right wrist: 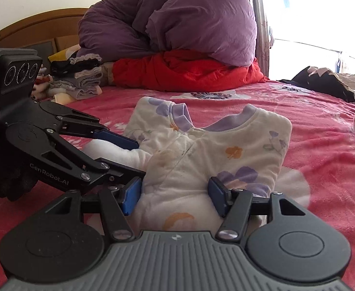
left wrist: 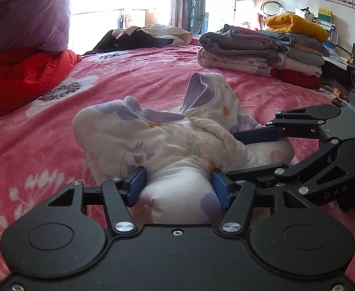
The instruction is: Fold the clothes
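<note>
Garment (left wrist: 177,143), white with purple flowers and a lilac collar, is bunched on the pink bedspread (left wrist: 133,72). At left, a red quilt (left wrist: 24,77) is piled at the bed's edge, with bare bedspread between it and the garment. The left gripper (left wrist: 177,185) is half open, its blue pads pressed on a thick fold. The right gripper (right wrist: 175,192) is likewise clamped on the hem. Folded stacks (left wrist: 262,53) are seen at far right, well apart.

"GenRobot.AI" on left hand-held gripper (right wrist: 138,155)
</note>
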`<state>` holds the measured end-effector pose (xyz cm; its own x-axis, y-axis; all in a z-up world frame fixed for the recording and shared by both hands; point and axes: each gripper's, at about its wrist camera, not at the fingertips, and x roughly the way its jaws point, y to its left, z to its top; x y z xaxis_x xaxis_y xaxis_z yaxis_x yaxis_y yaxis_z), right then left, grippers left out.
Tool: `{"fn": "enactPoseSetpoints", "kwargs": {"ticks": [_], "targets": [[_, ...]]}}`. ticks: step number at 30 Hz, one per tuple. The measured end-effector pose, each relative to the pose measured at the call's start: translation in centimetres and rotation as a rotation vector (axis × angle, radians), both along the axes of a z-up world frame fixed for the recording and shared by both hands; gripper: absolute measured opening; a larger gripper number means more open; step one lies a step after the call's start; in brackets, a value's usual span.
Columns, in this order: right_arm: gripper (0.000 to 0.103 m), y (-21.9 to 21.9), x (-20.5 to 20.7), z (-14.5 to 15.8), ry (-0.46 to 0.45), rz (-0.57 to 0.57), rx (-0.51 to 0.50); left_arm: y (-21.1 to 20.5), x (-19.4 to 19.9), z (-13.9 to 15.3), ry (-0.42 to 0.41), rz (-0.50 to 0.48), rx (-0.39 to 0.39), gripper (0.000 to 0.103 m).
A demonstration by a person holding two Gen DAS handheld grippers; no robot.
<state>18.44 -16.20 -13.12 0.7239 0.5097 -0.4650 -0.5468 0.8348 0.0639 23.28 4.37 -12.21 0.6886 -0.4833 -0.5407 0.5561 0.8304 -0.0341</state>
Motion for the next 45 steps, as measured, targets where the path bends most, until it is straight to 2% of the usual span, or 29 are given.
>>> {"fn": "enactPoseSetpoints", "kwargs": {"ticks": [2,4,6,7,9,10,11,13,15,17,19,24,26,28,29,30,31,32,35,37,39,41,43,45], "targets": [[0.061,0.1,-0.1,-0.1,-0.004,-0.001,-0.004,0.0,-0.5,0.2,-0.019,0.002,0.0,0.061],[0.061,0.1,-0.5,0.2,-0.012,-0.003,-0.008,0.5,-1.3,1.0,-0.026,0.017,-0.036,0.062],[0.061,-0.3,-1.4,1.1,-0.035,-0.013,0.018,1.2,-2.4,2.5,-0.032,0.042,-0.077,0.056],[0.061,-0.6,-1.9,1.6,-0.048,-0.019,0.033,1.4,-3.1,3.3,-0.047,0.046,-0.078,0.05],[0.058,-1.3,-3.1,2.9,-0.085,-0.027,0.08,2.0,-4.5,4.7,-0.077,0.053,-0.08,0.012],[0.052,-1.4,-3.6,3.5,-0.114,-0.03,0.085,2.0,-4.8,4.9,-0.085,0.056,-0.073,0.009],[0.042,-1.5,-3.8,4.0,-0.135,-0.033,0.084,2.0,-4.7,4.8,-0.072,0.055,-0.075,0.009],[0.039,-1.4,-3.6,4.5,-0.159,-0.038,0.089,2.0,-4.5,4.4,-0.045,0.052,-0.078,0.009],[0.033,-1.0,-2.8,4.3,-0.146,-0.033,0.093,1.4,-3.8,3.3,0.002,0.048,-0.034,0.009],[0.032,-0.3,-1.4,3.4,-0.097,-0.036,0.067,0.9,-3.3,2.2,0.028,0.044,-0.001,0.009],[0.032,-0.1,0.4,2.0,0.015,-0.029,0.088,0.7,-2.7,1.4,0.035,0.042,0.007,0.008],[0.031,0.5,1.1,0.9,0.029,-0.016,0.049,0.7,-2.1,0.8,0.034,0.026,0.006,0.008],[0.031,0.6,0.8,0.8,0.022,-0.017,0.042,1.2,-2.3,1.4,0.045,0.03,-0.04,0.009],[0.033,0.5,0.0,1.6,-0.005,-0.015,0.044,2.4,-3.0,2.9,0.042,0.039,-0.122,0.009],[0.037,0.3,-0.5,2.3,-0.032,-0.016,0.052,3.1,-3.4,3.7,0.021,0.053,-0.167,0.019],[0.042,-0.2,-1.2,3.0,-0.062,-0.022,0.066,4.0,-3.7,4.5,0.004,0.083,-0.227,0.043],[0.056,-0.7,-1.8,3.7,-0.083,-0.028,0.082,4.9,-3.6,4.8,0.0,0.129,-0.278,0.054],[0.066,-1.2,-2.4,4.4,-0.102,-0.044,0.101,5.7,-3.3,4.8,0.007,0.182,-0.328,0.056],[0.074,-3.8,-2.6,5.3,-0.098,-0.143,0.169,8.0,-1.5,3.6,0.111,0.325,-0.471,0.056],[0.075,-6.0,-1.2,4.6,-0.017,-0.231,0.257,8.7,-0.4,2.5,0.204,0.367,-0.538,0.056],[0.076,-8.3,0.5,3.3,0.104,-0.3,0.385,8.6,0.1,1.6,0.278,0.359,-0.568,0.056],[0.078,-9.9,2.0,1.3,0.237,-0.337,0.514,8.3,0.6,0.8,0.339,0.36,-0.593,0.056],[0.078,-10.5,3.2,-0.4,0.325,-0.352,0.596,8.1,1.2,-0.1,0.398,0.365,-0.628,0.058],[0.081,-10.6,4.3,-2.2,0.395,-0.349,0.645,8.3,2.0,-1.2,0.453,0.389,-0.669,0.067]]}}
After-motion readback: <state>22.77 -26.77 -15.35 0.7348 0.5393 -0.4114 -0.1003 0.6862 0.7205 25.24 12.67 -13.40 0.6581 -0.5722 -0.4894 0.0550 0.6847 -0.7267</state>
